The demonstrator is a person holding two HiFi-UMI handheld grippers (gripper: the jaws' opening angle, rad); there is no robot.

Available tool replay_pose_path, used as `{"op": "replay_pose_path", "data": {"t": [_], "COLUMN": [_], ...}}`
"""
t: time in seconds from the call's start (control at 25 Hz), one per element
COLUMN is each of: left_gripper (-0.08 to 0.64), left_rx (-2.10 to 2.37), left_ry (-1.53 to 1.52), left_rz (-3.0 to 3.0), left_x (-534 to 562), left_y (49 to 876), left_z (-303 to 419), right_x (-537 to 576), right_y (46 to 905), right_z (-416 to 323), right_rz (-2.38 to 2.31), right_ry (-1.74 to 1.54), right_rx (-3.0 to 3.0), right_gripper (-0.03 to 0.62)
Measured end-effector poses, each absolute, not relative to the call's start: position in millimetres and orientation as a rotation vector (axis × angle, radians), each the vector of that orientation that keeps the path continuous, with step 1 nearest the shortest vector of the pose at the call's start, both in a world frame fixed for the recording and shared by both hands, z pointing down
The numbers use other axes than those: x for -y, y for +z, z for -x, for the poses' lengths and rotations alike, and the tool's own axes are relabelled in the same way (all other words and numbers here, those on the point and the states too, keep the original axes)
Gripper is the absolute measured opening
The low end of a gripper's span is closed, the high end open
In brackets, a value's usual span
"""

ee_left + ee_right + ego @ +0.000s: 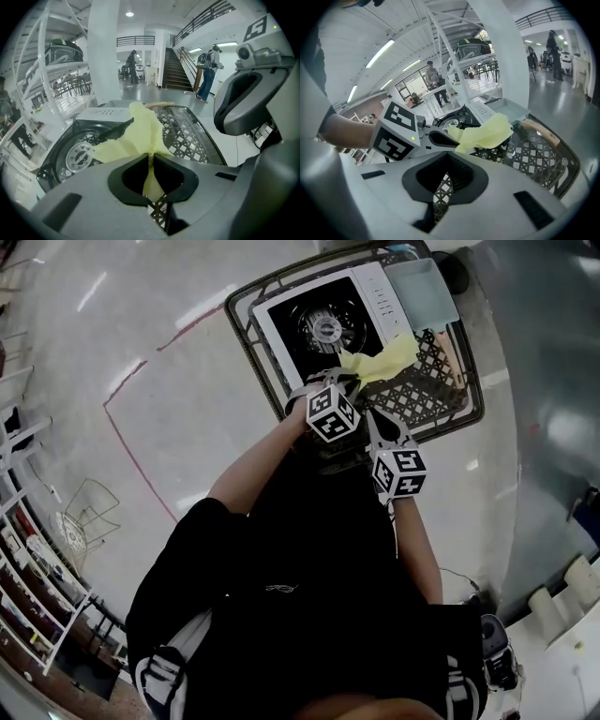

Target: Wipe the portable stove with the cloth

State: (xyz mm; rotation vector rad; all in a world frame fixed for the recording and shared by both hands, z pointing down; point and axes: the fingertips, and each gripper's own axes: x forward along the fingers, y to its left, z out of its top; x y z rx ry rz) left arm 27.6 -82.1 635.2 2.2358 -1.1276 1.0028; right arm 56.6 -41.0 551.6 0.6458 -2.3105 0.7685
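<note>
Below, we see a glossy pale floor (187, 381) crossed by red tape lines (131, 442); on it stands a black lattice table (441, 390) with a raised rim. White shelving (37, 549) lines the hall's edge; the left gripper view shows a staircase (176, 70) and people far off.

Both arms reach forward over the table's near side. The left gripper (151, 157) has its jaws pinched on a corner of the yellow cloth (384, 360); the right gripper (443, 178) sits just behind and beside it, nearer us, its jaws drawn close with nothing between them, only lattice showing through.

The portable stove (323, 324), white with a black burner well, rests on the table's left part. The cloth fans out from the jaws across the stove's near corner and the lattice; whether it touches the stove, we cannot tell. 1 pale blue-grey tray (422, 292) lies just beside the stove.
</note>
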Motion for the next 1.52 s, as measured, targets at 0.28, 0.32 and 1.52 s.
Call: {"op": "replay_pose_path", "data": {"t": [0.28,0.32,1.52], "left_gripper": [0.049,0.049,0.049], "left_rx": [1.159,1.161,1.293], "left_ry": [0.984,0.986,0.8], "left_rz": [-2.189,-2.186,-2.008], "left_x": [59.7,55.6,-25.3], "left_y": [641.5,642.4,651.9], "left_z": [-16.5,-14.7,41.1], "right_x": [36.8,35.6,-21.5], "right_y": [548.9,548.0,546.8], "right_z": [-50.8,-49.5,15.9], "right_rz": [-0.621,-0.619,-0.378], "right_ry": [0.735,0.732,0.604], "right_rx": [2.312,2.312,2.291], "right_gripper": [0.006,0.005,0.005]}}
